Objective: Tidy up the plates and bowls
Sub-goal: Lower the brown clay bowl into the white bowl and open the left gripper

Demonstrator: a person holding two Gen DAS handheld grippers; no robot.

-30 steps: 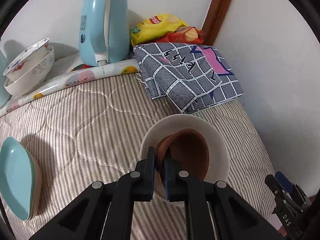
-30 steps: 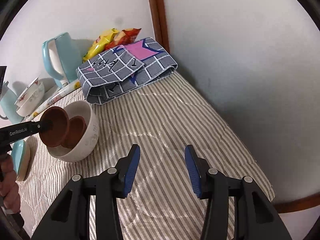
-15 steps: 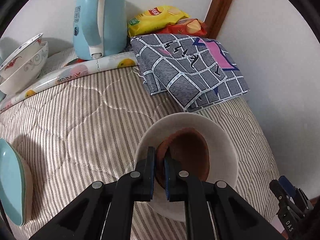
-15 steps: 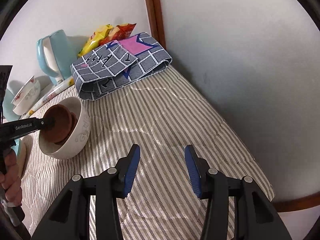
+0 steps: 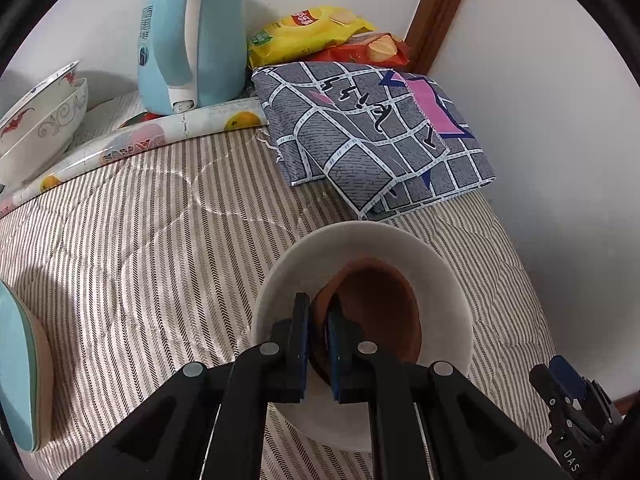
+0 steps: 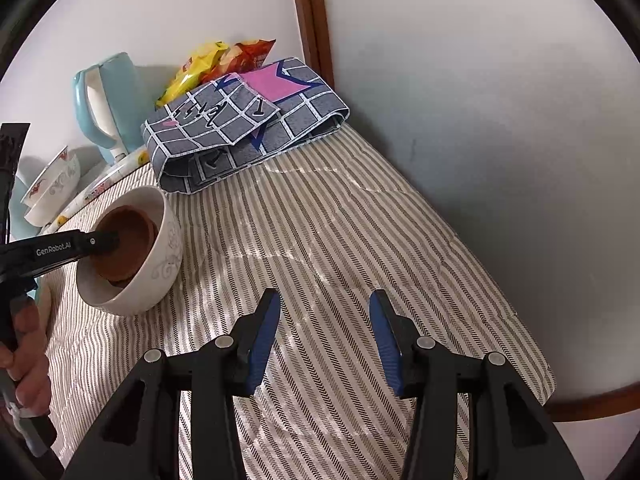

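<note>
A brown bowl (image 5: 380,304) sits down inside a larger white bowl (image 5: 444,280) on the striped cloth. My left gripper (image 5: 319,310) is shut on the brown bowl's near rim, one finger inside and one outside. In the right wrist view the same brown bowl (image 6: 128,236) rests in the white bowl (image 6: 160,264), with the left gripper (image 6: 108,242) reaching in from the left. My right gripper (image 6: 324,312) hovers open over bare cloth, nothing between its fingers. Two stacked patterned white bowls (image 5: 44,124) stand far left. A pale blue plate (image 5: 16,372) lies at the left edge.
A light blue kettle (image 5: 188,36), snack bags (image 5: 320,36) and a folded grey checked cloth (image 5: 372,136) line the back by the wall. A rolled printed mat (image 5: 140,140) lies before the kettle. The table edge (image 6: 532,364) drops off on the right. A hand (image 6: 24,356) grips the left tool.
The brown bowl, tilted above the white bowl before, has come down into it with my left gripper still on its rim. The right gripper has stayed where it was.
</note>
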